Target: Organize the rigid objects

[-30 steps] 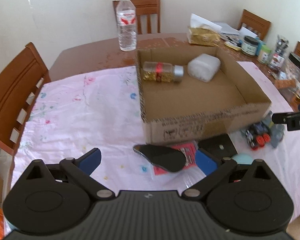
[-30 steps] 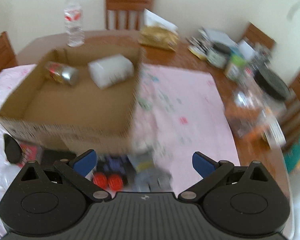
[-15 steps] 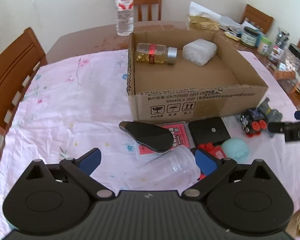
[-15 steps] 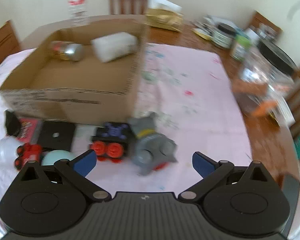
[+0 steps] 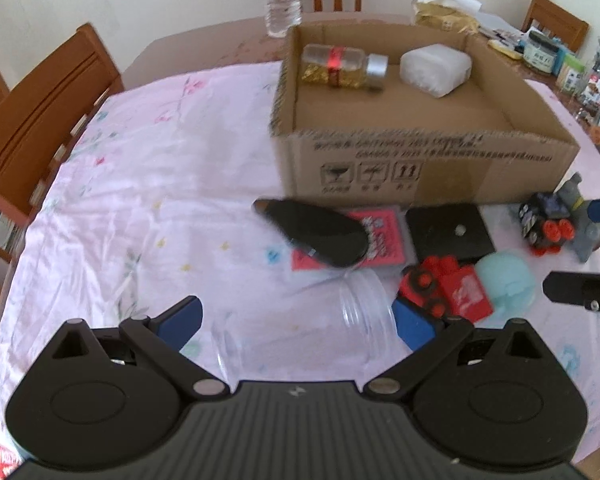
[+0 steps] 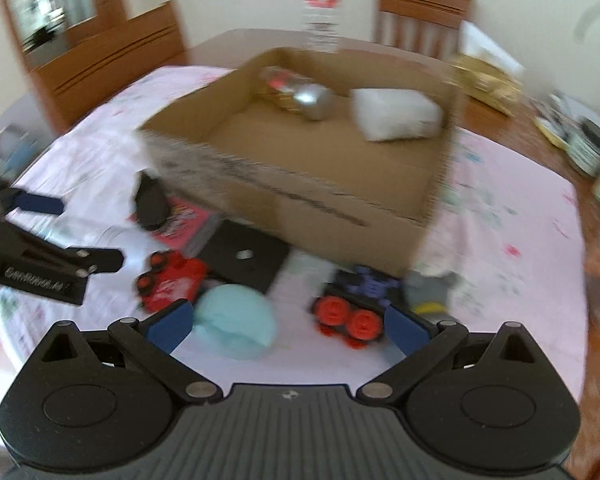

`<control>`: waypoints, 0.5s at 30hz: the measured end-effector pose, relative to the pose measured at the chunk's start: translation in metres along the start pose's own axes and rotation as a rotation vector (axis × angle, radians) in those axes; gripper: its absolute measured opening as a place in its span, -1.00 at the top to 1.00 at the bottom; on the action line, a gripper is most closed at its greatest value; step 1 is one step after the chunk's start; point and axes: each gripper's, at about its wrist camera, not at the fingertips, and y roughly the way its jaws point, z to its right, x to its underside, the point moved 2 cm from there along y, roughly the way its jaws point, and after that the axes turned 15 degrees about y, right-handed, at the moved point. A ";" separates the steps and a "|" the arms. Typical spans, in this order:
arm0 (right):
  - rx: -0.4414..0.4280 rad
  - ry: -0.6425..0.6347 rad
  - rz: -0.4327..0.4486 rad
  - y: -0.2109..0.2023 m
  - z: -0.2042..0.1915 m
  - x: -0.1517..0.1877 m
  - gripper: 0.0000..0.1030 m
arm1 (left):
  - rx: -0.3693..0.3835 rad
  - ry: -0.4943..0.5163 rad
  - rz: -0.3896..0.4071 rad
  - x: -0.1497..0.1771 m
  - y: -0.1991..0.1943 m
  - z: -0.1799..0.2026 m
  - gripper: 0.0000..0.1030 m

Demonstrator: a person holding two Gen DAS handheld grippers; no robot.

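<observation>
Here: clear ribbed plastic jar (image 5: 332, 330) lying between left tool (image 5: 296, 322) tips.

Between the fingers of the left claw (image 5: 296, 322) lies a clear, glossy plastic jar (image 5: 308, 334). Ahead of it stands a matt corrugated cardboard box (image 5: 420, 164) on a thin, wrinkled pink cloth (image 5: 148, 184) over the varnished wooden counter (image 5: 204, 44). Beyond the right claw (image 6: 286, 326) sits a matt pale-blue ball (image 6: 236, 320).
</observation>
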 end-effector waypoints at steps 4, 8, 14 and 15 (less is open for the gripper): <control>-0.073 -0.123 -0.039 0.010 -0.019 0.005 -1.00 | -0.020 -0.030 -0.033 0.012 0.003 -0.009 -0.95; -0.106 -0.231 -0.075 0.029 -0.034 0.008 -1.00 | -0.017 -0.075 -0.042 0.020 0.005 -0.014 -0.95; -0.137 -0.309 -0.152 0.051 -0.045 0.011 -1.00 | -0.012 -0.101 -0.042 0.023 0.005 -0.016 -0.95; -0.133 -0.322 -0.158 0.051 -0.046 0.013 -1.00 | -0.012 -0.102 -0.041 0.024 0.005 -0.016 -0.95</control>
